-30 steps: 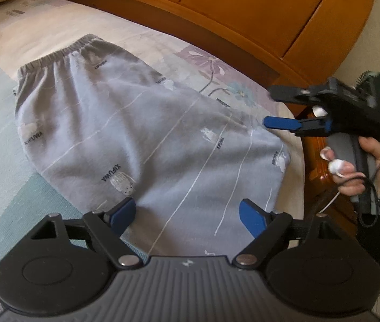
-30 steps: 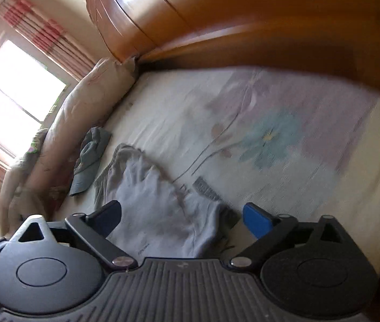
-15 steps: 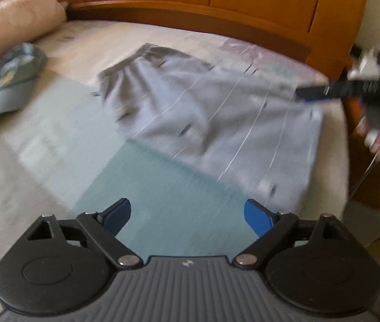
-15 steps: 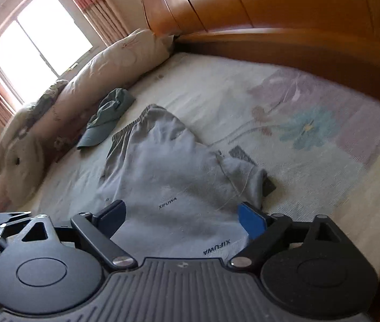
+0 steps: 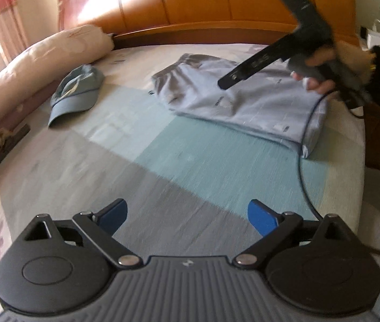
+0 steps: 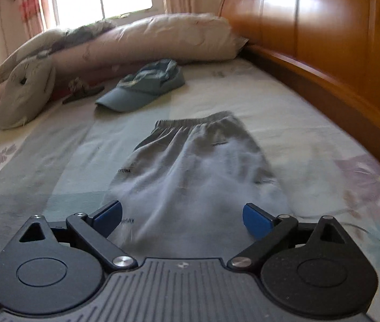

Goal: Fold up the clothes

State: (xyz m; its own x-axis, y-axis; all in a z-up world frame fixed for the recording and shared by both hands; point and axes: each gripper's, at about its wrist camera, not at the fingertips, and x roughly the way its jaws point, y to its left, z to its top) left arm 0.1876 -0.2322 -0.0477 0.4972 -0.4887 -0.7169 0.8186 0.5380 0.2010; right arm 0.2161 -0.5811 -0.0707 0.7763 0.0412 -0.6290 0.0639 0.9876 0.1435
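Observation:
Grey trousers (image 5: 243,102) with small printed logos lie folded on the bed, waistband toward the cap. My left gripper (image 5: 187,214) hovers over the teal patch of the sheet, well short of the trousers. Its jaws are opening, with nothing between them. A hand (image 5: 321,75) holds the right gripper above the trousers' right end in the left wrist view. In the right wrist view the right gripper (image 6: 181,214) stands open over the near end of the trousers (image 6: 190,166), holding nothing.
A blue-grey cap (image 5: 77,94) lies left of the trousers. A long rolled quilt (image 5: 42,64) and a plush toy (image 6: 23,94) line the window side. The wooden headboard (image 5: 216,0) bounds the far edge. A black cable (image 5: 301,161) hangs over the bed's right edge.
My left gripper drew back off the trousers and swung left, its jaws widening. The right gripper rolled upright and swung over the trousers, now looking along them toward the waistband.

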